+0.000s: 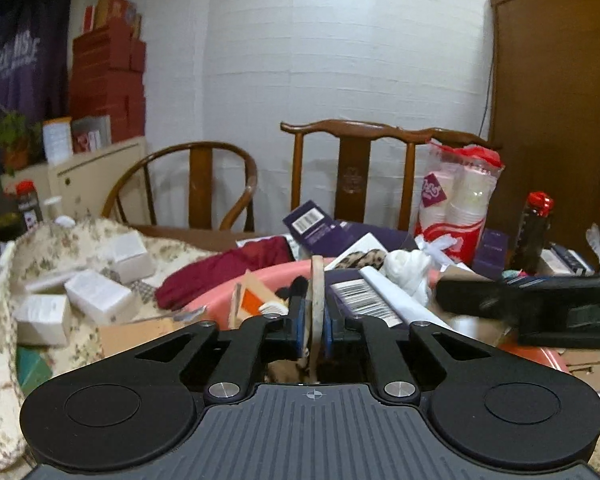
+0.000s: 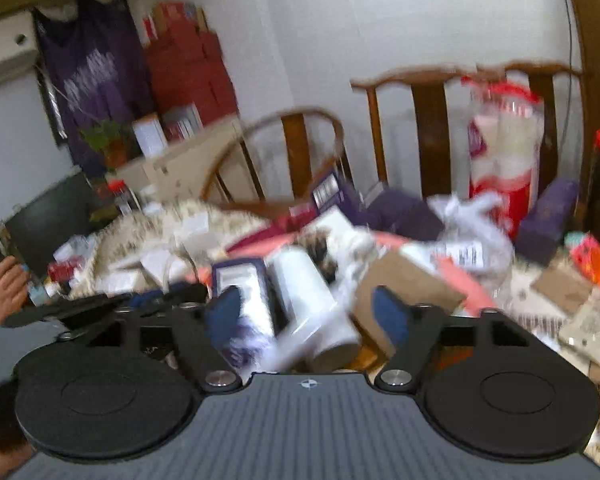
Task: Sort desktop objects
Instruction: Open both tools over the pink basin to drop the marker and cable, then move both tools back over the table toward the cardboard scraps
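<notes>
The left gripper (image 1: 315, 322) stands narrowly parted around a tan band (image 1: 317, 296), above the pink basin (image 1: 216, 294). The right gripper (image 2: 308, 316) stands wide open over a white cylinder (image 2: 312, 300) in that basin.

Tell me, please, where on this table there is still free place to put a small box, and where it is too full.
Bare wood shows only as a brown strip behind the floral cloth, before the round-backed chair. The pink basin is piled full, white boxes cover the cloth, and the paper cup pack side is crowded.
</notes>
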A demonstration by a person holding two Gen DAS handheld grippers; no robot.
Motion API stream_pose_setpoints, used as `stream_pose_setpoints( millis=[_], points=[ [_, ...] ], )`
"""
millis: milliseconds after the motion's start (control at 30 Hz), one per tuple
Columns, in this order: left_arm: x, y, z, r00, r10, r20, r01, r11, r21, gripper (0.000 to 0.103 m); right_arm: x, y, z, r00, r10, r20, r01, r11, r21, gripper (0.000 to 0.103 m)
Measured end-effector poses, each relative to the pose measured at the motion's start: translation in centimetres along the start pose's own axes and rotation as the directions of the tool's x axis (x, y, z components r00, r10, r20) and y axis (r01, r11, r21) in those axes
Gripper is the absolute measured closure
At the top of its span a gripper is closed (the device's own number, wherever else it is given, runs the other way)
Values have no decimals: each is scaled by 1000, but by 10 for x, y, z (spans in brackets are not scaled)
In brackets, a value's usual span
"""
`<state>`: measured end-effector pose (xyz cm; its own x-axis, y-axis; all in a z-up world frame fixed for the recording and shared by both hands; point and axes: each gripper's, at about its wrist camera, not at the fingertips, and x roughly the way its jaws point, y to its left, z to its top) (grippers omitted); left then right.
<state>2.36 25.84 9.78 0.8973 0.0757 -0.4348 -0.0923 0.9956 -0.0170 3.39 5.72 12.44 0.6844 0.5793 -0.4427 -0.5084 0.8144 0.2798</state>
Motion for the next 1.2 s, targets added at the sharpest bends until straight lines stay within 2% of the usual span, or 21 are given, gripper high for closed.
stream_pose_setpoints(
  millis=[33, 67, 133, 233, 300, 400, 467, 600, 667, 733, 800, 867, 967, 1067, 1100, 1167, 1200],
  points=[
    [-3, 2, -1, 1000, 23, 9, -23, 1000, 1, 58, -5, -1, -1, 999, 4, 32, -4, 1000, -8, 16],
    [-7, 2, -1, 999, 44, 26, -44, 999, 8, 51, -12, -2, -2, 998, 14, 61, -13, 1000, -19, 15],
    [-17, 2, 2, 996, 76, 54, -78, 997, 26, 51, -22, -5, -3, 994, 30, 106, -26, 999, -32, 9],
    [-29, 4, 8, 984, 147, 96, -152, 987, 45, 41, -35, -15, -2, 990, 29, 141, -26, 999, -24, 6],
    [-37, 3, 10, 973, 196, 120, -205, 976, 71, 39, -45, -24, -3, 987, 32, 159, -27, 999, -32, 5],
    [-45, 0, 13, 965, 224, 134, -237, 968, 87, 35, -61, -40, -5, 982, -7, 187, 14, 999, -36, 3],
    [-51, -2, 16, 962, 233, 144, -244, 968, 65, 35, -70, -54, -7, 986, -16, 167, 24, 999, -43, 3],
    [-74, -22, 12, 975, 140, 173, -150, 988, 47, 35, -100, -92, -22, 993, -61, 106, 68, 996, -64, 2],
    [-87, -46, 9, 981, 44, 191, -58, 996, 64, 31, -119, -112, -34, 988, -108, 111, 118, 989, -93, 1],
    [-95, -76, 4, 979, -52, 199, 34, 995, 93, 24, -135, -136, -47, 986, -148, 83, 157, 981, -113, 1],
    [-97, -114, -3, 967, -164, 195, 138, 981, 137, 21, -146, -164, -60, 976, -210, 52, 214, 972, -92, 1],
    [-92, -156, -12, 948, -270, 170, 239, 954, 180, 21, -152, -191, -73, 961, -275, 26, 276, 960, -41, 1],
    [-71, -211, -28, 919, -380, 105, 354, 912, 207, 20, -153, -230, -93, 940, -338, -43, 339, 941, 18, 1],
    [-36, -254, -44, 901, -433, 19, 422, 886, 189, 20, -146, -258, -112, 910, -400, -105, 405, 913, 35, 1],
    [-29, -263, -49, 904, -427, 13, 417, 889, 189, 20, -144, -263, -116, 900, -423, -103, 428, 903, 31, 1],
    [-9, -279, -60, 924, -382, 12, 372, 906, 200, 20, -137, -268, -120, 878, -467, -107, 472, 881, 20, 1],
    [-1, -281, -66, 930, -366, 13, 356, 912, 204, 20, -135, -271, -121, 875, -471, -108, 476, 879, 20, 1]
  ],
)
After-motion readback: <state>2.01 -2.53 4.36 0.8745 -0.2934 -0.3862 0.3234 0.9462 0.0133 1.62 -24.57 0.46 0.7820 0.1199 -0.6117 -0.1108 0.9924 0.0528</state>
